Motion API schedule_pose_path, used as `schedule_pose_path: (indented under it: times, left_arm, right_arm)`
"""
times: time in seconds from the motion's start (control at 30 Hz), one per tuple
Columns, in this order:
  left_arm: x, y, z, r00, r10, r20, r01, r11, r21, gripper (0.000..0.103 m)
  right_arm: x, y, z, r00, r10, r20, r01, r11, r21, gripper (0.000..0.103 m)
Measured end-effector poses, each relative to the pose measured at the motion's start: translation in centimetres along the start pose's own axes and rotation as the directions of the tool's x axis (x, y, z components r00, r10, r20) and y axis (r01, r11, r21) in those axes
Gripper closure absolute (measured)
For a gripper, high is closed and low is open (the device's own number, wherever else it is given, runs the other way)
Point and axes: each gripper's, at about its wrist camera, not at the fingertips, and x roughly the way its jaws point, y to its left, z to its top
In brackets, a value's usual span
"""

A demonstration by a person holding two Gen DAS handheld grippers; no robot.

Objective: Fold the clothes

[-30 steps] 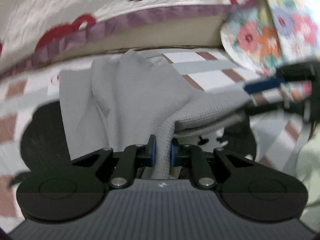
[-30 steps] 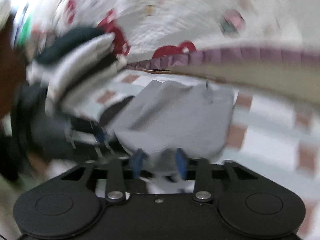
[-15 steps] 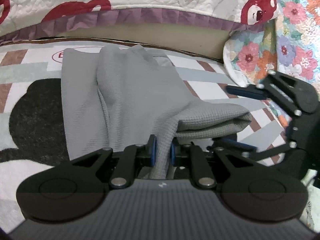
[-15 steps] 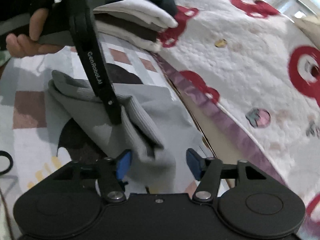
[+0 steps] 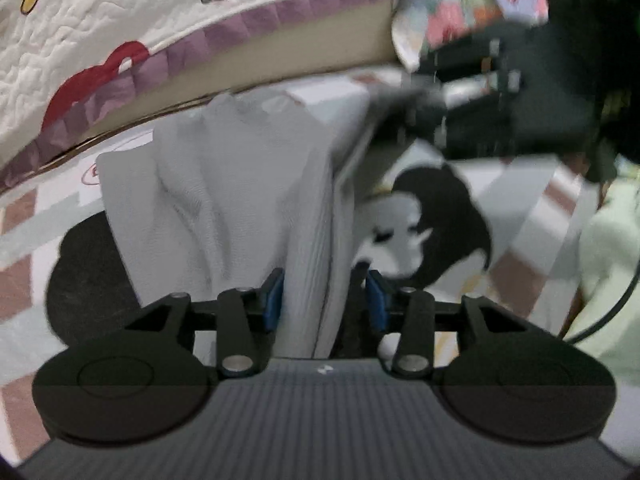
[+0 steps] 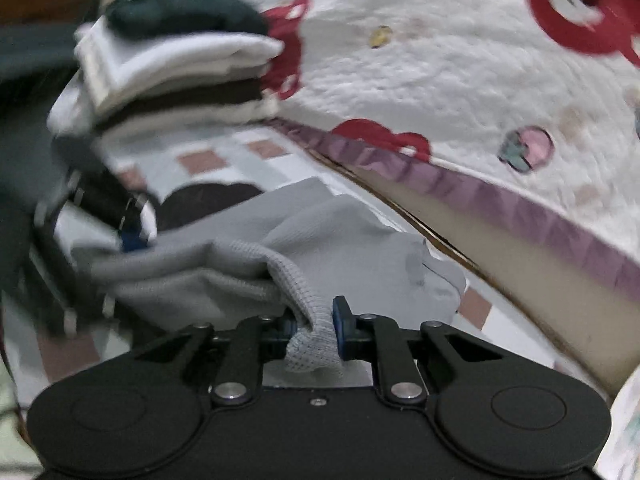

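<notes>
- Left view alone showed the left gripper, jaws just parted, loose around the grey garment.
- Right view alone showed the right gripper, just closed, pinching that garment's edge, and a stack of folded clothes.

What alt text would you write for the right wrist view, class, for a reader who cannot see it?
The right claw, whose jaws have just been closing, pinches a bunched edge of a grey garment lying on a checked mat beside a quilted bed. A stack of folded clothes sits upper left, and the blurred left claw reaches the garment's far side.
</notes>
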Motion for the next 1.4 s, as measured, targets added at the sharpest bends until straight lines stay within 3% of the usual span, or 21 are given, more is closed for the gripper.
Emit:
schedule_pose_path:
  times: [0.03,0.1,0.13,0.27,0.4,0.5,0.63,0.73,0.9,1.0,1.07,1.13,1.3,1.4]
  left_arm:
    - [-0.1,0.3,0.0,1.0,0.015,0.006,-0.015,1.0,-0.013,0.061]
    - [-0.5,1.2,0.1,0.998,0.057,0.019,-0.056,0.997,-0.047,0.083]
    - [-0.8,1.8,0.2,0.997,0.077,0.032,-0.074,0.995,-0.062,0.089]
    - [-2.4,2.5,0.6,0.991,0.116,0.064,-0.112,0.992,-0.065,0.091]
    - [-6.1,1.5,0.2,0.985,0.158,0.066,-0.156,0.987,-0.035,0.091]
    - [-10.6,-0.5,-0.9,0.983,0.162,0.092,-0.159,0.986,-0.042,0.091]
    - [-13.5,-2.5,-3.0,0.991,0.092,0.1,-0.085,0.994,-0.073,0.091]
    - [-11.8,-3.9,-2.9,0.995,0.096,0.041,-0.095,0.995,-0.007,0.091]
    - [-10.1,-2.8,1.7,0.993,0.108,0.05,-0.111,0.992,0.054,0.087]
    - [-8.5,-0.3,4.4,0.995,0.088,0.049,-0.09,0.995,0.033,0.076]
    - [-7.0,1.2,5.3,0.992,0.119,0.035,-0.12,0.993,0.012,0.066]
    - [-5.9,2.8,5.8,0.99,0.139,0.031,-0.138,0.99,-0.025,0.065]
    - [-4.6,5.4,4.0,0.998,0.047,0.039,-0.039,0.981,-0.191,0.062]
    - [-4.7,5.9,2.7,0.997,0.068,0.027,-0.061,0.977,-0.205,0.056]
  right_arm:
    - [-0.1,-0.2,0.1,1.0,0.0,0.004,0.0,1.0,0.024,0.086]
    - [-0.2,-0.5,0.2,1.0,-0.004,0.012,0.003,0.998,0.057,0.086]
    - [-0.2,-0.7,0.2,1.0,-0.002,0.017,0.001,0.998,0.069,0.087]
    - [-0.6,-1.1,0.6,0.998,0.044,0.041,-0.049,0.993,0.112,0.088]
    - [-3.4,-1.0,0.5,0.984,0.149,0.094,-0.163,0.973,0.165,0.088]
    - [-6.7,0.6,-0.3,0.954,0.263,0.145,-0.282,0.95,0.133,0.088]
    - [-10.1,2.6,-2.2,0.913,0.384,0.137,-0.401,0.906,0.137,0.089]
    - [-10.2,2.5,-3.6,0.917,0.382,0.111,-0.397,0.898,0.19,0.089]
    - [-8.4,-0.7,-4.0,0.935,0.319,0.154,-0.353,0.875,0.331,0.089]
    - [-6.2,-3.6,-3.2,0.947,0.274,0.169,-0.32,0.859,0.4,0.089]
    - [-4.0,-5.3,-2.6,0.957,0.255,0.141,-0.291,0.86,0.418,0.089]
    - [-1.8,-6.3,-2.0,0.962,0.254,0.095,-0.271,0.872,0.408,0.09]
    - [0.6,-7.3,-1.3,0.971,0.235,0.035,-0.229,0.883,0.411,0.09]
    - [0.6,-7.3,-1.2,0.975,0.222,0.028,-0.215,0.889,0.404,0.09]
